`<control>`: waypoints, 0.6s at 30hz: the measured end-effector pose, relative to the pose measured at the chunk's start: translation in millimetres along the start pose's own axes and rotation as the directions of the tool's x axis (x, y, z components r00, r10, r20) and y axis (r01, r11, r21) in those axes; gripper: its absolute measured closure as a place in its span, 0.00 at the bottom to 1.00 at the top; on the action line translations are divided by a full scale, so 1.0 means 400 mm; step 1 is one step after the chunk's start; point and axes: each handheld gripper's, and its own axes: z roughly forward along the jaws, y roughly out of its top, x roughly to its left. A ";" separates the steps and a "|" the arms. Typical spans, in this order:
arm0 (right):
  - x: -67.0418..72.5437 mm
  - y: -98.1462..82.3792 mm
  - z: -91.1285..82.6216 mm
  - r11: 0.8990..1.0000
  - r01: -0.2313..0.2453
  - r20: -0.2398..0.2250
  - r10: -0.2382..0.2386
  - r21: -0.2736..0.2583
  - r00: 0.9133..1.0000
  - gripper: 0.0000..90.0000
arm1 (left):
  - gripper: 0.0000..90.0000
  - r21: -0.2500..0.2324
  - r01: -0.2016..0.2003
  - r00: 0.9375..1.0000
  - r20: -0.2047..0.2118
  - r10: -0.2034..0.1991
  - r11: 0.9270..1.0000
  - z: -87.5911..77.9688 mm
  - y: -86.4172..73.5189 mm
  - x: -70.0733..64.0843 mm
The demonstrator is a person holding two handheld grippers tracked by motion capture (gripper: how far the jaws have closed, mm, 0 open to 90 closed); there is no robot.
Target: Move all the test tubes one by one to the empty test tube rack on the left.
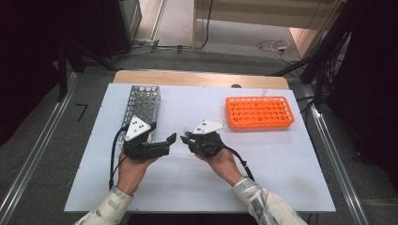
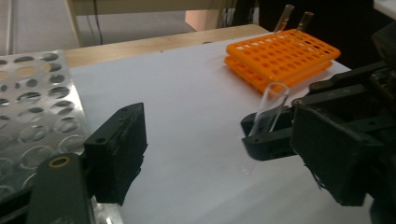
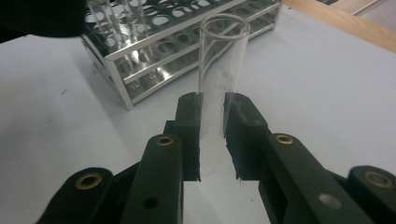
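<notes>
Right gripper [image 1: 184, 137] has its jaws clamped on a glass test tube [image 3: 219, 88] mid-desk; left gripper [image 1: 172, 139] jaws wide, nothing between. Bare white desk [image 1: 281, 159] toward the near edge.

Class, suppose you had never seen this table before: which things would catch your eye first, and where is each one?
The bright orange tube rack at the table's far right stands out first, with two clear tubes standing at its far edge. Next is the glass test tube clamped in the right claw near the table's middle, facing the left claw. A shiny metal rack sits at the far left.
</notes>
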 end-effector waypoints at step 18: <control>0.042 0.005 0.006 1.000 0.019 -0.048 -0.019 -0.001 0.999 0.81 | 0.73 0.023 -0.076 0.996 0.057 0.075 0.997 0.035 -0.008 -0.048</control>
